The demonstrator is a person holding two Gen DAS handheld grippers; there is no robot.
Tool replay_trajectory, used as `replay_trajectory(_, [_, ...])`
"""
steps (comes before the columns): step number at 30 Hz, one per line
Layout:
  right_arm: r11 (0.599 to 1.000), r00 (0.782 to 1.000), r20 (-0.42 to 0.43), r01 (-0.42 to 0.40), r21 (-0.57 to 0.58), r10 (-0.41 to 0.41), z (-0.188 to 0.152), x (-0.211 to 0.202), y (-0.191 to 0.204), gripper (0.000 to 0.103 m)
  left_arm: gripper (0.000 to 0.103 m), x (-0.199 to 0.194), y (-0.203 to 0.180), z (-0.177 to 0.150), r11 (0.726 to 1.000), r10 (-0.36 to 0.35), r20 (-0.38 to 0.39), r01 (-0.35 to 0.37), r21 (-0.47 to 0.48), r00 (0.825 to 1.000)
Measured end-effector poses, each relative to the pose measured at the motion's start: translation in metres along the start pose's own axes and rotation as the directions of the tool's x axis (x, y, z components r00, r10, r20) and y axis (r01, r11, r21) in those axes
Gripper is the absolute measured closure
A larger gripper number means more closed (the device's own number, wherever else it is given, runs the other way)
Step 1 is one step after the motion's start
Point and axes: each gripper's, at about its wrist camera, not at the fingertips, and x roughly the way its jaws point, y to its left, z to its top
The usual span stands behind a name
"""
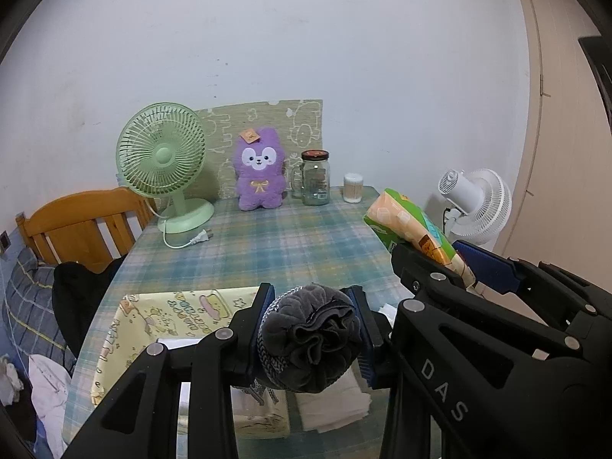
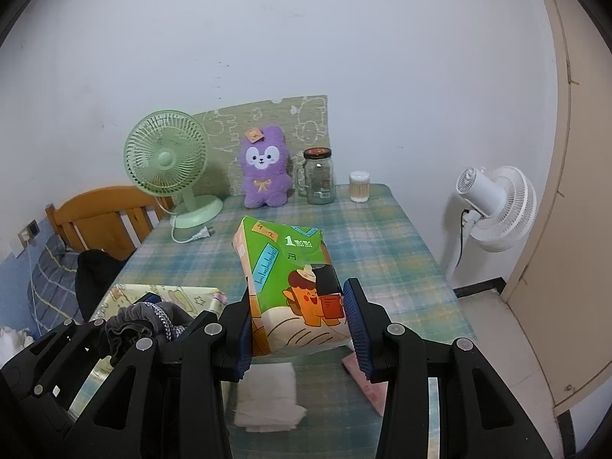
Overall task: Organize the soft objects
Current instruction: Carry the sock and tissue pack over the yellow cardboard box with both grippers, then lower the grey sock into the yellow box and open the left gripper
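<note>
Left gripper (image 1: 311, 329) clamped on grey sock roll (image 1: 311, 338), right gripper (image 2: 298, 321) clamped on tissue pack (image 2: 290, 279); both held above table's (image 2: 382, 229) near edge, likely bound for box (image 1: 160, 313).

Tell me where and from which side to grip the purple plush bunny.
Grip the purple plush bunny across its body, below the face, coming from the front along the table. It sits upright against the backing board, so the rear is blocked. The glass jar stands close beside it, so a finger has little room there; the body probably squashes evenly.

Purple plush toy (image 1: 260, 170), plaid tablecloth (image 1: 283, 241)
</note>
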Motion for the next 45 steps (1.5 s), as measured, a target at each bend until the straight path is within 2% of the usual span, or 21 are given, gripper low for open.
replay_trajectory(22, [0.997,0.996,-0.034,-0.077,-0.028,0.076,0.004,0.031,0.066,0.057,0.063,0.012,0.067,-0.004,0.999,0.036,-0.019,-0.036,-0.031,0.999])
replay_trajectory(36, [0.984,0.985,-0.082,-0.157,-0.082,0.151,-0.004,0.060,0.107,0.057,0.063,0.026,0.105,-0.016,0.996,0.056,-0.070,-0.061,-0.071,0.996])
replay_trajectory(45, [0.976,0.976,-0.135,-0.187,-0.115,0.171,-0.015,0.084,0.126,0.057,0.062,0.043,0.126,-0.031,0.991,0.082,-0.126,-0.094,-0.095,0.989])
